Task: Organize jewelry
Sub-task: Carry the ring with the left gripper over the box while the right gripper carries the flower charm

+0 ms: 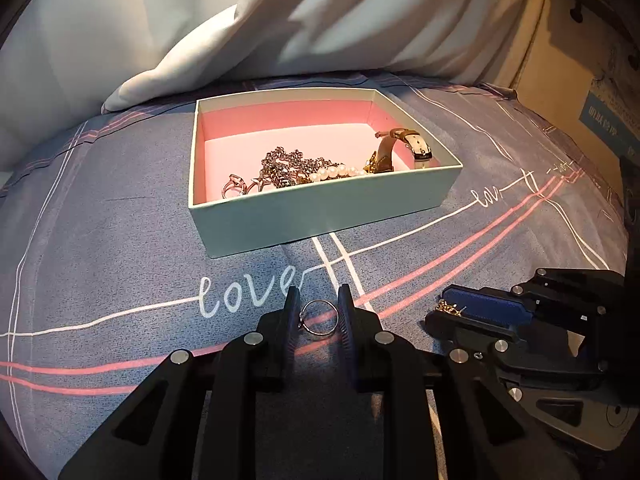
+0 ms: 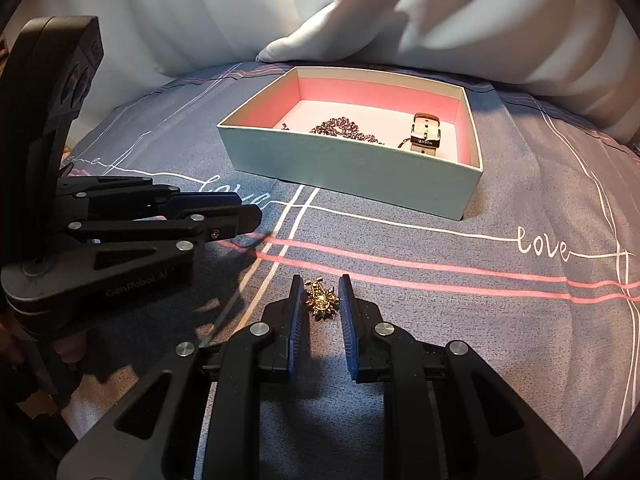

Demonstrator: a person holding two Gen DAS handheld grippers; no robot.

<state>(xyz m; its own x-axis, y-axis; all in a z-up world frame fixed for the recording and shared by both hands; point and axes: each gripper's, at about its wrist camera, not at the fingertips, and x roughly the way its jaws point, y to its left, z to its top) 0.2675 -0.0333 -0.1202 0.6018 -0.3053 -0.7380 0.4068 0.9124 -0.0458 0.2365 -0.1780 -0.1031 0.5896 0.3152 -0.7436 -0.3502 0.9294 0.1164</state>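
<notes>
My left gripper (image 1: 319, 296) is shut on a thin silver ring (image 1: 320, 333) just above the bedsheet, with both pads touching its band. My right gripper (image 2: 321, 282) is shut on a small gold brooch (image 2: 321, 300) low over the sheet. Each gripper appears in the other's view: the right gripper (image 1: 438, 310) with the gold brooch (image 1: 450, 307), and the left gripper (image 2: 250, 210), where its ring is hidden. Ahead lies an open mint box (image 1: 320, 216) with a pink lining. It holds a chain (image 1: 288, 166), pearls (image 1: 336, 172), rings (image 1: 234, 188) and a watch (image 1: 416, 146).
The blue-grey bedsheet (image 1: 120, 240) has pink and white stripes and "love" lettering. White bedding (image 1: 240, 40) is heaped right behind the box. A cardboard carton (image 1: 600, 128) stands off the bed's right edge. A person's fingers (image 2: 68, 350) hold the left gripper's handle.
</notes>
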